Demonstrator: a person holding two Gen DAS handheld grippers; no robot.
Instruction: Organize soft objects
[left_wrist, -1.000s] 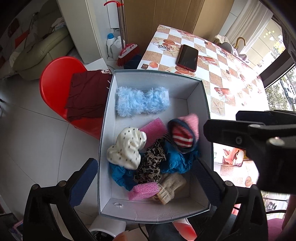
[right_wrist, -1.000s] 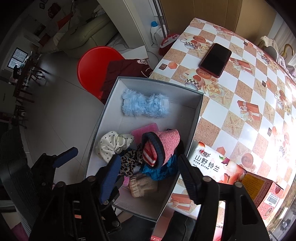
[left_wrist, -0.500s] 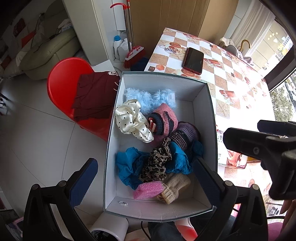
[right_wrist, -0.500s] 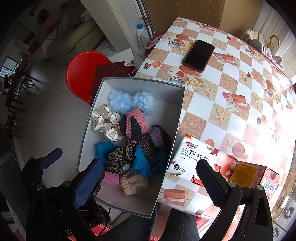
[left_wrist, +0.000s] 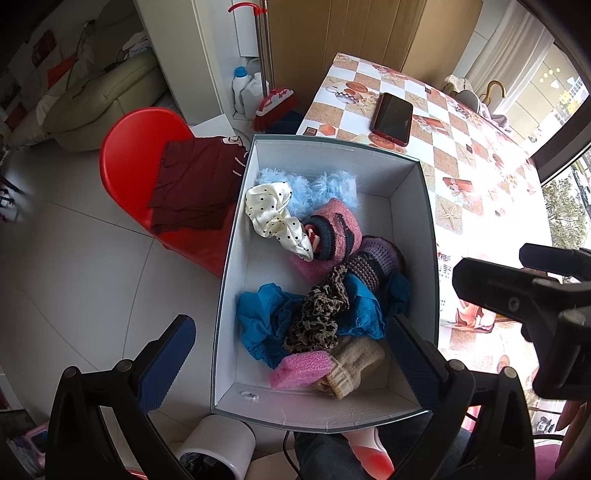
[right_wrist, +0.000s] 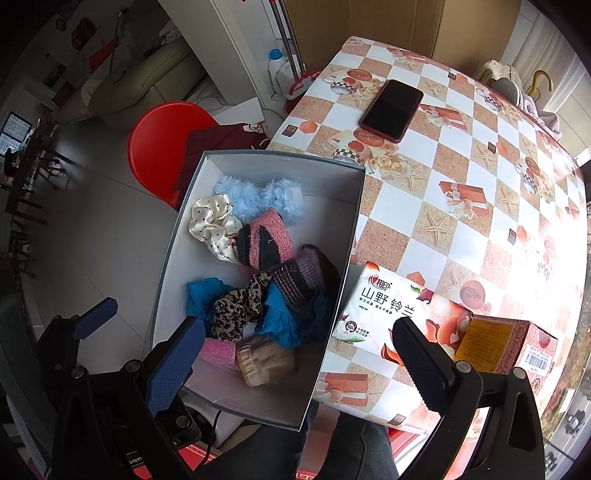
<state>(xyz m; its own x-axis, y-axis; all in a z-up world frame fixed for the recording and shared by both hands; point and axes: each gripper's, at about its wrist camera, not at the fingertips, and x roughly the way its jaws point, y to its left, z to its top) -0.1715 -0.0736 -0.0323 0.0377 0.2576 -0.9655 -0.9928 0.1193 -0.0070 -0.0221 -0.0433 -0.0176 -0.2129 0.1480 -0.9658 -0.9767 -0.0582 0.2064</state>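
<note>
A red stool (left_wrist: 144, 162) with a maroon cloth (left_wrist: 195, 184) stands just left of the white box (left_wrist: 236, 288), which overhangs the table's (right_wrist: 461, 229) left edge. Inside, a cream polka-dot scrunchie (left_wrist: 273, 214), a fluffy blue piece (left_wrist: 325, 188), a pink knit sock (left_wrist: 340, 236), blue cloth (left_wrist: 266, 317) and a leopard scrunchie (left_wrist: 317, 314) crowd the middle; the box's far right corner is bare. The left gripper (left_wrist: 291, 354) hangs wide and empty above the near end. The right gripper (right_wrist: 295, 350), also wide and empty, straddles the box's right wall beside a tissue pack (right_wrist: 391, 306).
</note>
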